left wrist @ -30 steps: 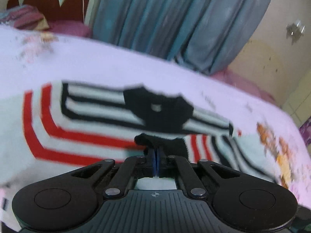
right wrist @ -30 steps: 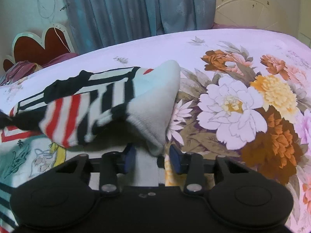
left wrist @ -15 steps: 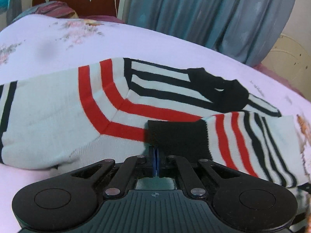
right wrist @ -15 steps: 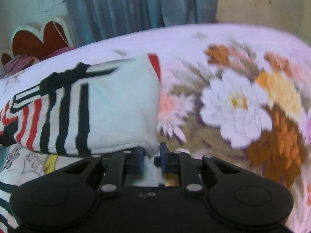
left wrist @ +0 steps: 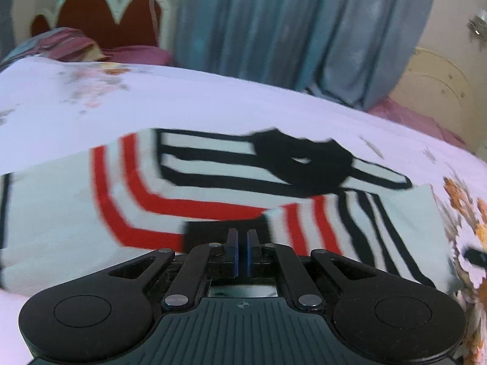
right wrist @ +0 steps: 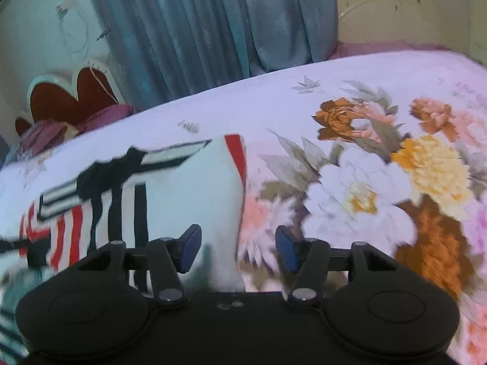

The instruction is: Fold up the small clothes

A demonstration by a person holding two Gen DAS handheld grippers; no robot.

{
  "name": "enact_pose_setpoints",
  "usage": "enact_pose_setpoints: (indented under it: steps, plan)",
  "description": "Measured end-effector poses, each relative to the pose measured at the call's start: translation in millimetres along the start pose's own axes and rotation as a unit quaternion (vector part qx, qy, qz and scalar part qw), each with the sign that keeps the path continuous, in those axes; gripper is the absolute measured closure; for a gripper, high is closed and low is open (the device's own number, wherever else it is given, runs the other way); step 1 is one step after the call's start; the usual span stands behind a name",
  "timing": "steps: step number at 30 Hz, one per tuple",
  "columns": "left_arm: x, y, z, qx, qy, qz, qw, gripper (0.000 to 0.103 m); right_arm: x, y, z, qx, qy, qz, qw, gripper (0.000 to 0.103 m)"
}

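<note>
The striped sweater (left wrist: 213, 200) lay flat on the floral bedspread (right wrist: 304, 103), long axis running left-right. Left gripper (left wrist: 242, 243) stayed pinched together; right gripper (right wrist: 237, 249) had just sprung apart, hem loose between.

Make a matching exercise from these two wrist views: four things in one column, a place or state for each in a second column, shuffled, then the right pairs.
Things:
1. left gripper
2. right gripper
3. white knitted garment with red and black stripes
4. blue-grey curtain

Places or states:
A. hangs behind the bed
B. jaws nearly together, a narrow gap showing
C. lies folded on the floral bedsheet
D. jaws apart, having just been opening, pads off the cloth

Pairs: 1-B, 2-D, 3-C, 4-A
</note>
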State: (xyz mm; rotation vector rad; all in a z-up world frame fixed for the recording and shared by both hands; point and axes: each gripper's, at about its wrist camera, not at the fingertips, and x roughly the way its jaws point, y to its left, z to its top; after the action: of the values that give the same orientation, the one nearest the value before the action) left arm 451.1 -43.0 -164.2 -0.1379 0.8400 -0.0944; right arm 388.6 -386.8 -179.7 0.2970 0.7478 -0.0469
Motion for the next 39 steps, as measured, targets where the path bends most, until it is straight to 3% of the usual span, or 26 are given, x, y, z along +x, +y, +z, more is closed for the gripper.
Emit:
enact_pose_setpoints:
  steps: [10, 13, 17, 20, 21, 24, 26, 31, 39]
  plan:
    - [33.5, -11.6, -5.7, 0.006, 0.026, 0.017, 0.9995, 0.101, 78.3, 8.3, 47.2, 0.015, 0.019, 0.011, 1.000, 0.053]
    - [35.0, -13.5, -6.0, 0.008, 0.027, 0.021, 0.9994, 0.101, 95.2, 9.9, 55.3, 0.012, 0.028, 0.012, 0.999, 0.062]
    - [37.4, -15.1, -6.3, 0.011, 0.026, 0.025, 0.9993, 0.101, 103.2, 15.7, 58.2, -0.009, 0.028, 0.007, 1.000, 0.085]
    - [37.7, -14.9, -6.4, 0.013, 0.024, 0.025, 0.9993, 0.101, 97.8, 19.7, 56.4, -0.050, 0.000, -0.033, 0.998, 0.092]
    - [37.7, -14.7, -6.5, 0.013, 0.024, 0.025, 0.9993, 0.101, 101.4, 15.7, 55.6, -0.048, 0.001, -0.051, 0.998, 0.092]
    - [37.9, -14.6, -6.1, 0.014, 0.024, 0.025, 0.9993, 0.101, 107.3, 5.8, 53.0, -0.033, 0.013, -0.047, 0.998, 0.092]
    - [37.6, -15.3, -5.7, 0.018, 0.025, 0.027, 0.9992, 0.101, 101.5, 9.7, 55.6, -0.042, 0.007, -0.050, 0.998, 0.082]
    - [36.8, -17.5, -4.1, 0.018, 0.027, 0.033, 0.9989, 0.101, 74.6, 14.6, 60.0, -0.040, -0.028, -0.036, 0.998, 0.075]
    - [24.1, -18.3, -5.5, 0.008, 0.025, 0.032, 0.9991, 0.100, 64.9, 46.6, 40.6, -0.092, -0.012, -0.003, 0.996, 0.075]
